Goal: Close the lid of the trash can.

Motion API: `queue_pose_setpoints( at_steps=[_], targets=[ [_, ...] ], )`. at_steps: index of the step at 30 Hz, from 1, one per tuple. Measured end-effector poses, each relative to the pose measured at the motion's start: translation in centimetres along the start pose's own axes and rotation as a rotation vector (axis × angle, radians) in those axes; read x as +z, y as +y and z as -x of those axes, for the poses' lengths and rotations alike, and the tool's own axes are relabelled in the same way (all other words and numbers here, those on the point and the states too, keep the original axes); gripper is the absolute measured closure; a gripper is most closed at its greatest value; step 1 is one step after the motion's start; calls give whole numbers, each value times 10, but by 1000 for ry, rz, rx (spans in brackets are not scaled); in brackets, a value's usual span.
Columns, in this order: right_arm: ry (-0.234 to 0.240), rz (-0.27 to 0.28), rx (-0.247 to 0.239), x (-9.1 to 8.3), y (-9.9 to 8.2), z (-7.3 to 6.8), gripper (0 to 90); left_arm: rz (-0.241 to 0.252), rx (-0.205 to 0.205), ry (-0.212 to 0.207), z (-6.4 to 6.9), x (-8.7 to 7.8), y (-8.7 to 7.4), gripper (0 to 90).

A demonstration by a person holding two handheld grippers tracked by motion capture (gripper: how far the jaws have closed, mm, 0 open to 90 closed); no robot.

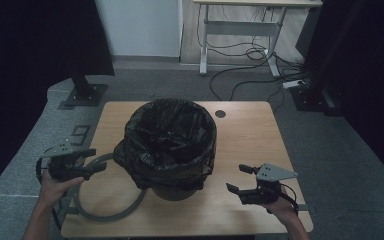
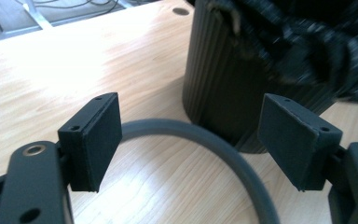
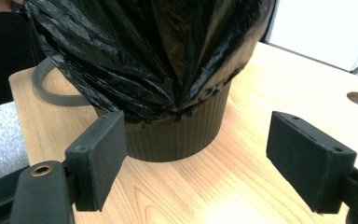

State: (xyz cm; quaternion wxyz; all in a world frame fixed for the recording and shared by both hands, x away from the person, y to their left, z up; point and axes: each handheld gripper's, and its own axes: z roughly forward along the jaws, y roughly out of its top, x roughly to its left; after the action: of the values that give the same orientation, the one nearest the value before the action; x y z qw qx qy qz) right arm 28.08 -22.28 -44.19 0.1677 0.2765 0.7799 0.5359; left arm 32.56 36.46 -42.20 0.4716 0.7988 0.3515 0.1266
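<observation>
Open left tool over flat ring.

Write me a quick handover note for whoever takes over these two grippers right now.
Left gripper: open, empty, fingers either side of the grey ring lying on the table.
Right gripper: open, empty, facing the bin.
Bin stands mid-table; black bag lines it and drapes over the rim.
Ring lies against the bin's left side.
Done: bag in.
Left, probably: pick up the ring and fit it over the bag.

White desk, floor cables beyond.
</observation>
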Motion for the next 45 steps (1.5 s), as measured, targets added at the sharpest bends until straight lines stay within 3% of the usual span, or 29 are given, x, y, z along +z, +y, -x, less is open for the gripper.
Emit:
queue_pose_setpoints(
  at_steps=[12, 19, 26, 36, 45],
  targets=[
    [-4, -25, 70, -1, -26, 6, 196, -54, -39, 44, -33, 14, -27, 245],
    [-5, -59, 79, 1, -35, 2, 208, -89, -57, 47, -59, 32, -42, 266],
    [-22, -50, 95, 1, -41, 2, 218, -116, -82, 63, -82, 45, -52, 286],
    [-24, -42, 100, -5, -48, 1, 225, -155, -108, 115, -102, 58, -61, 316],
    [-19, -41, 97, -7, -49, 1, 229, -229, -114, 167, -111, 71, -68, 341]
  ],
)
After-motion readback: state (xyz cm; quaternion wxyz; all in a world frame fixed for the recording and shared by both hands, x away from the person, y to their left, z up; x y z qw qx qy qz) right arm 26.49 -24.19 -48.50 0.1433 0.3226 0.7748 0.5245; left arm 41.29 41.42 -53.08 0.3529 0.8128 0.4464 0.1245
